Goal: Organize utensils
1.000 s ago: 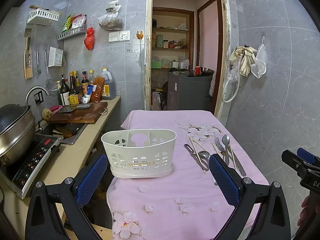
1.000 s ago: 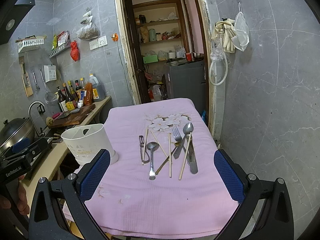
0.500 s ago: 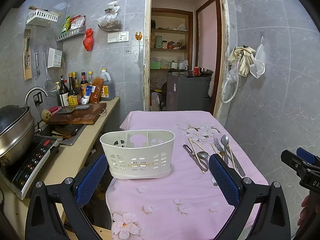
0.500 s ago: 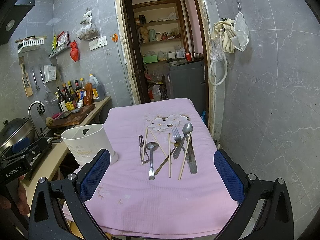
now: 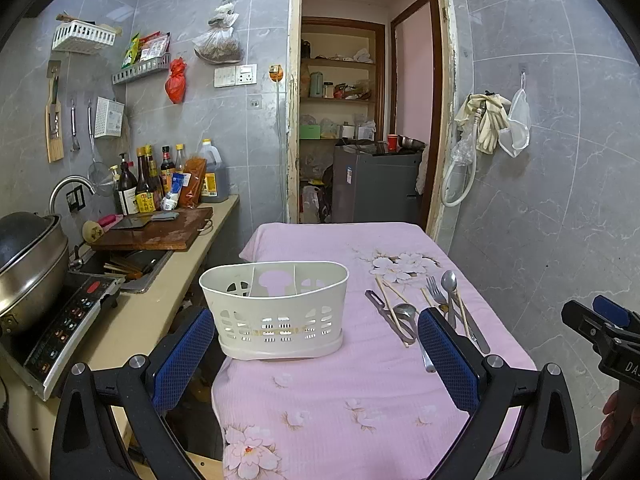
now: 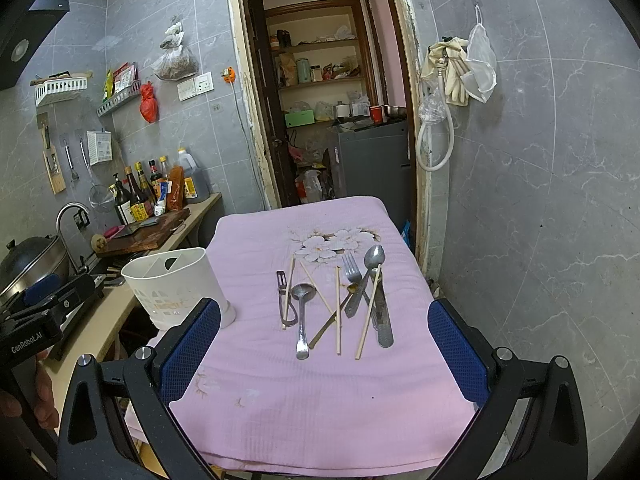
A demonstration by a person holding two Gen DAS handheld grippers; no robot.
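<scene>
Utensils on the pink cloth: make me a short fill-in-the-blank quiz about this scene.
1. The white caddy holds ____ utensils.
2. Wooden chopsticks lie on the ____ tablecloth.
3. Both the left tongs and right tongs are ____.

Missing words: no; pink; open

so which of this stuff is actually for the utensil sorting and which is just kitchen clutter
For the job:
- white caddy
- fork
- spoons
- chopsticks
- peeler
- both hand-held grippers, left and right, open and empty

Just lying about:
- sauce bottles
- cutting board
- wok
- hanging gloves
</scene>
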